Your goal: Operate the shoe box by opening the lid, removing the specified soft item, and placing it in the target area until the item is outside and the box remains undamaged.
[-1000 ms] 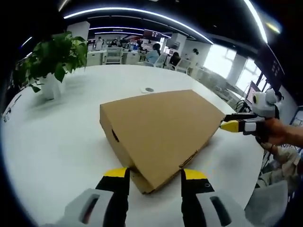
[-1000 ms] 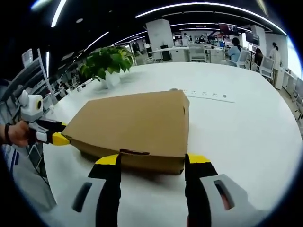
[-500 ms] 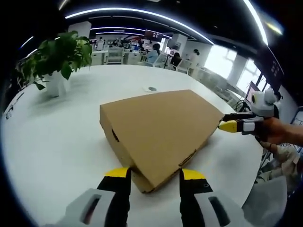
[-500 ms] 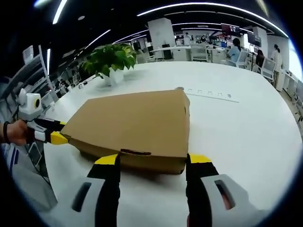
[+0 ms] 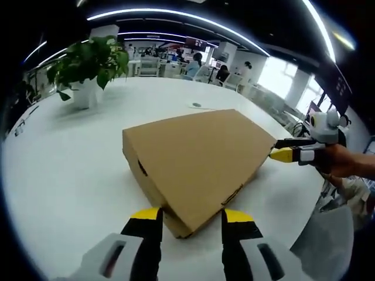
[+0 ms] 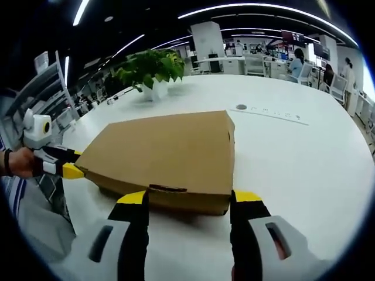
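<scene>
Closed shoe box (image 5: 196, 161) on a white table (image 5: 64, 170), a gripper at each end.

In the left gripper view a potted plant (image 5: 88, 61) stands far back on the left; the cardboard box lies mid-table, lid down. The left gripper (image 5: 190, 215) has its yellow-tipped jaws spread wide, straddling the box's near corner and gripping nothing. In the right gripper view the right gripper (image 6: 190, 198) likewise stands wide open at the box's near edge (image 6: 170, 155), holding nothing, with the left gripper's tips at the box's left corner.

Both views close, low over table (image 5: 64, 175), facing shoe box (image 5: 193, 158) from seemingly opposite corners.
</scene>
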Available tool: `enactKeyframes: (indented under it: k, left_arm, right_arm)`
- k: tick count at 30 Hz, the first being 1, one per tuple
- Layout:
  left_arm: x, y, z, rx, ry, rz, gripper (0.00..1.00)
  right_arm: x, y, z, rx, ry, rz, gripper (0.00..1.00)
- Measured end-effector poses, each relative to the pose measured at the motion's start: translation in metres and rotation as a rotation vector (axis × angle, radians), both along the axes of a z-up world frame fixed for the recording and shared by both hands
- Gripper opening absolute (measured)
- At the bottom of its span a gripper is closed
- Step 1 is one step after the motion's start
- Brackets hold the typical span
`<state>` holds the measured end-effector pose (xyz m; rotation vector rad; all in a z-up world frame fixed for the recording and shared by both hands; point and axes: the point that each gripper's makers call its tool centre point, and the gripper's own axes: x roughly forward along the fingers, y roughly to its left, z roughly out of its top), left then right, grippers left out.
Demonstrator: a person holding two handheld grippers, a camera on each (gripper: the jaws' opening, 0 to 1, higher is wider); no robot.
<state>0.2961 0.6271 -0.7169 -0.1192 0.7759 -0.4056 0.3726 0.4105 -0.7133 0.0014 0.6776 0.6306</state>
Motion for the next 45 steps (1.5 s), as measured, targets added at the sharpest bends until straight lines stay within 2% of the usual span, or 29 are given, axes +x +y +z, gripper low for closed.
enactKeyframes:
  k: [9,17,19,23,26,29,31,35,36,38,45]
  left_arm:
    - [-0.026,0.019,-0.001,0.001,0.003,0.028,0.39]
    - [-0.029,0.022,-0.001,0.005,-0.002,0.038,0.40]
    - [-0.029,0.022,-0.001,0.016,-0.002,0.033,0.40]
    - [-0.030,0.022,-0.001,0.026,-0.008,0.029,0.41]
    - [-0.030,0.022,0.001,0.081,-0.044,0.029,0.41]
    - [-0.031,0.019,-0.001,0.085,-0.048,0.033,0.42]
    - [-0.029,0.021,-0.001,0.083,-0.049,0.049,0.42]
    - [-0.029,0.021,0.000,0.086,-0.048,0.058,0.41]
    - [-0.029,0.022,0.000,0.086,-0.046,0.062,0.40]
    - [-0.029,0.022,0.001,0.085,-0.043,0.069,0.40]
    - [-0.031,0.022,0.011,0.065,-0.054,0.093,0.39]
  right_arm:
    - [-0.022,0.020,-0.001,0.005,0.004,0.028,0.51]
    - [-0.024,0.024,0.001,0.027,0.015,0.047,0.53]
    - [-0.026,0.024,-0.001,0.001,0.001,0.108,0.54]
    - [-0.029,0.024,-0.002,-0.027,-0.012,0.150,0.55]
    - [-0.034,0.025,-0.007,-0.089,-0.045,0.241,0.58]
    - [-0.031,0.025,-0.011,-0.102,-0.036,0.231,0.57]
    - [-0.026,0.022,-0.010,-0.105,-0.035,0.198,0.52]
    - [-0.018,0.017,-0.008,-0.054,-0.004,0.086,0.44]
    - [-0.020,0.019,-0.009,-0.071,-0.012,0.110,0.44]
    - [-0.020,0.019,-0.009,-0.079,-0.014,0.107,0.44]
    - [-0.022,0.017,0.002,-0.057,-0.024,0.093,0.44]
